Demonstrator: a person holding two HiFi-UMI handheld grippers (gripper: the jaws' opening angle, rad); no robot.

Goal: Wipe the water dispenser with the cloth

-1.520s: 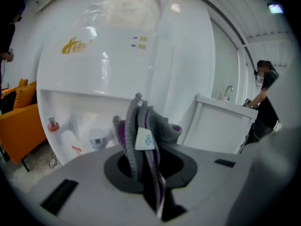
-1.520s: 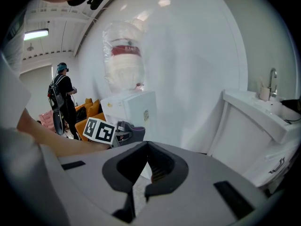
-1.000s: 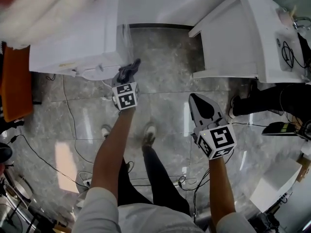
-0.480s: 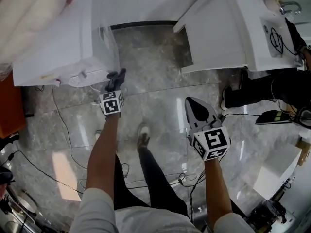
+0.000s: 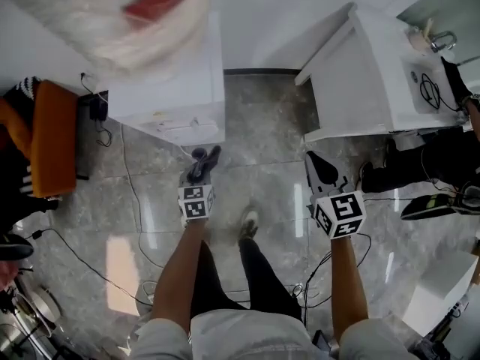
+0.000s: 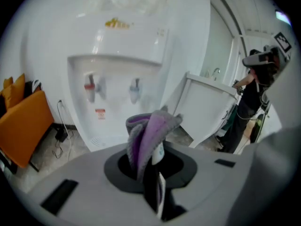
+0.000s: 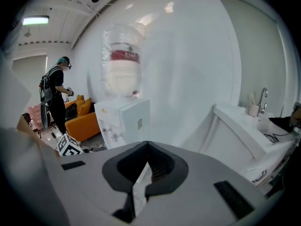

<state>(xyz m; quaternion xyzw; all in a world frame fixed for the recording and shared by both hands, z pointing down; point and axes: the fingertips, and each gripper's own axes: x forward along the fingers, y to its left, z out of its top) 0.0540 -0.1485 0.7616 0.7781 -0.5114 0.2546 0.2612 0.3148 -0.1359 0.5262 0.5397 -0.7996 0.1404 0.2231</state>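
Observation:
The white water dispenser (image 5: 176,88) stands at the upper left of the head view, its bottle (image 5: 127,10) blurred on top. In the left gripper view its front (image 6: 122,46) shows a red tap (image 6: 89,84) and a blue tap (image 6: 135,89). My left gripper (image 5: 204,158) is shut on a grey-purple cloth (image 6: 148,128), a short way off the dispenser's front. The cloth covers the jaw tips of the left gripper (image 6: 151,142). My right gripper (image 5: 321,165) hangs shut and empty over the floor, to the right. From the right gripper (image 7: 147,147) the dispenser (image 7: 124,121) shows at some distance.
A white sink cabinet (image 5: 375,73) stands at the right, with a gap of floor between it and the dispenser. An orange sofa (image 5: 49,137) is at the left. Cables (image 5: 127,201) run over the marble floor. One person (image 6: 256,93) stands by the sink, another (image 7: 56,95) near the sofa.
The left gripper with the cloth has come a little away from the dispenser's front edge. The head view has swung, so the dispenser sits nearer the middle. The right gripper stays shut.

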